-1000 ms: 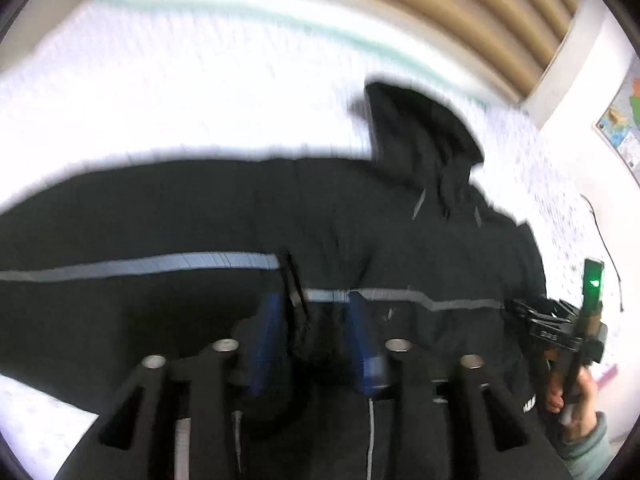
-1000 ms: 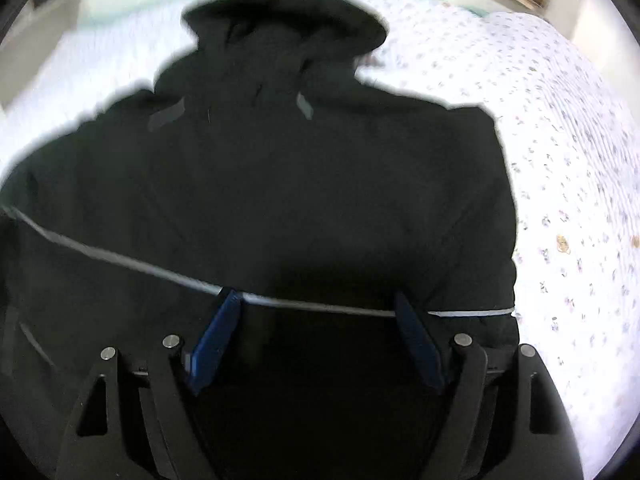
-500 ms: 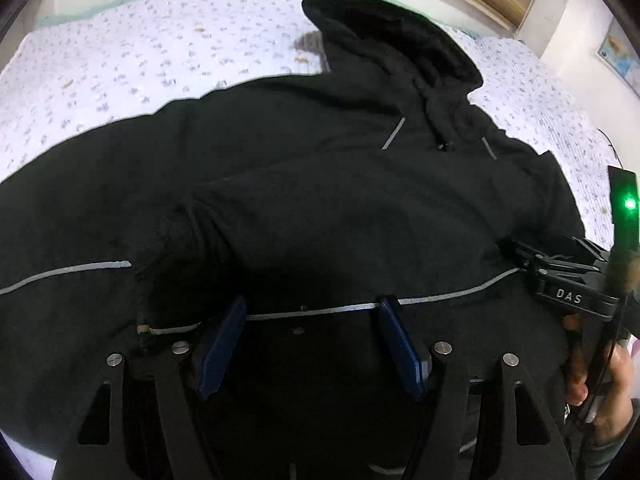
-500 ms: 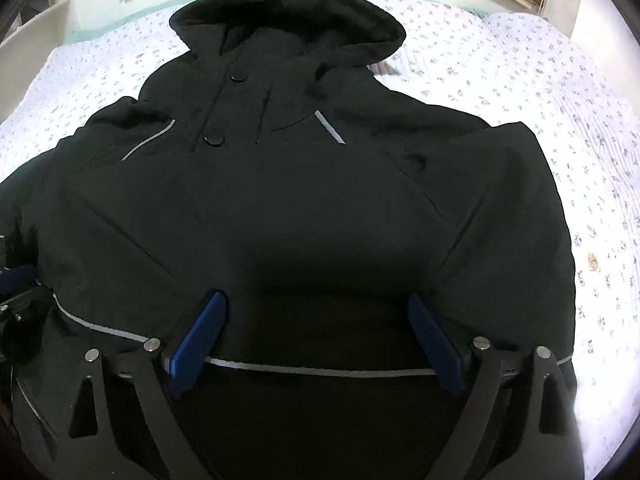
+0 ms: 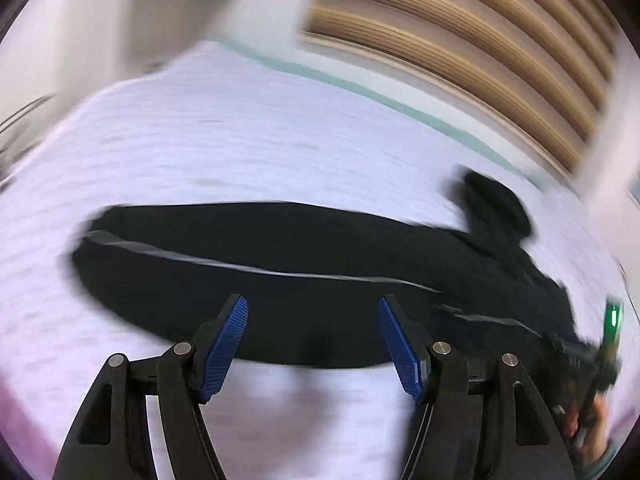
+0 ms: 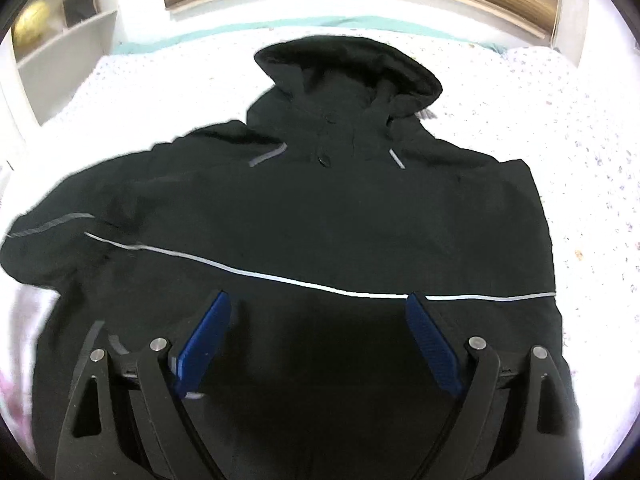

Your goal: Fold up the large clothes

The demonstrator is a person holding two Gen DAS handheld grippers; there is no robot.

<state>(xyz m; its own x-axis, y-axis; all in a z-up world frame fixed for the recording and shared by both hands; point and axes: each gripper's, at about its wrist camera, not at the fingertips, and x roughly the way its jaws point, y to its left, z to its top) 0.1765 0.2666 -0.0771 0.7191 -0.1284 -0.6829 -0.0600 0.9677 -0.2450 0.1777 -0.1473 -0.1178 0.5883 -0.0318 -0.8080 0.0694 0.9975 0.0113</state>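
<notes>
Black hooded jacket spread flat on a flowered bed, hood toward the headboard edge, left gripper and right gripper above it, both having just widened, jaws apart, nothing between them.

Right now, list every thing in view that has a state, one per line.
black jacket: spread front-up on the bed, buttoned at the neck, its right sleeve folded across the body
hood: lying flat above the collar
left sleeve: stretched out sideways, unfolded
left hand-held gripper: open, nothing between the jaws
right hand-held gripper: open, holding nothing, above the jacket
bed cover: spread flat
</notes>
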